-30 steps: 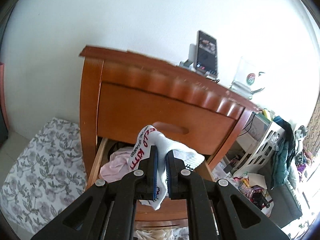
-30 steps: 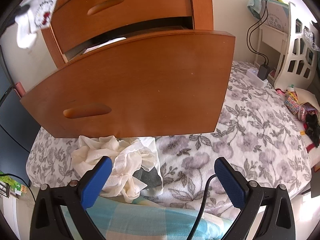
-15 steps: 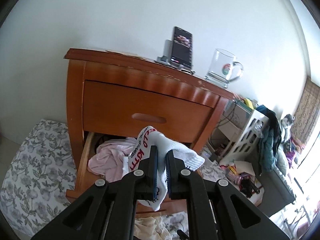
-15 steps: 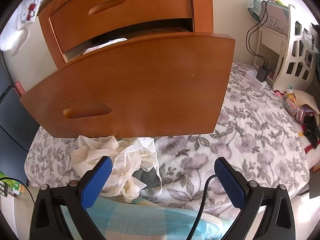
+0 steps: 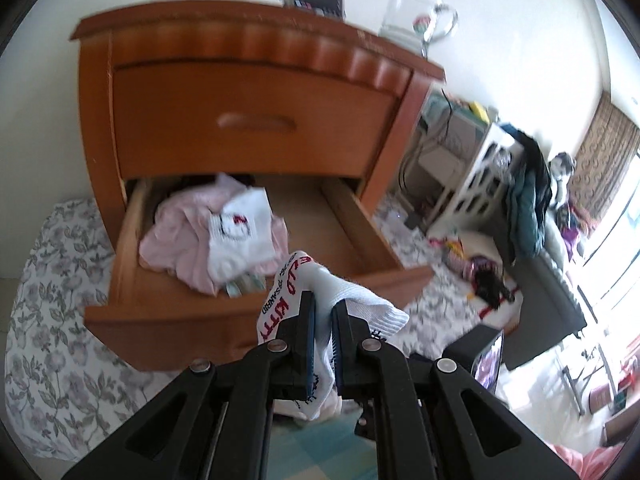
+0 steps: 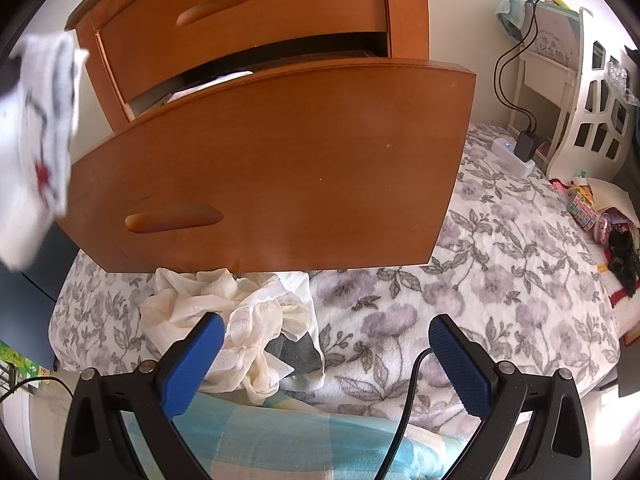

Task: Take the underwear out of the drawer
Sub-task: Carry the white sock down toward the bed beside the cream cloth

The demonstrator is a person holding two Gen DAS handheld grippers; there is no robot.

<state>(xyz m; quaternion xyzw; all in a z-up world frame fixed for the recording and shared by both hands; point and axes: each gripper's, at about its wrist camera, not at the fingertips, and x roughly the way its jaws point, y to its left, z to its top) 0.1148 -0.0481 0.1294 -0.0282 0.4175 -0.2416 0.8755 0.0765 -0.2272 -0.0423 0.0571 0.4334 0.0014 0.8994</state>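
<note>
Carrying white garment clear of drawer, left tool pinching it; right tool wide, idle; next, lowering onto pile

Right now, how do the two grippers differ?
The left gripper is shut on a white printed sock; the right gripper stands open, holding nothing. The left hangs in front of the open drawer; the right hangs over floral bedding. Both have blue pads.
</note>
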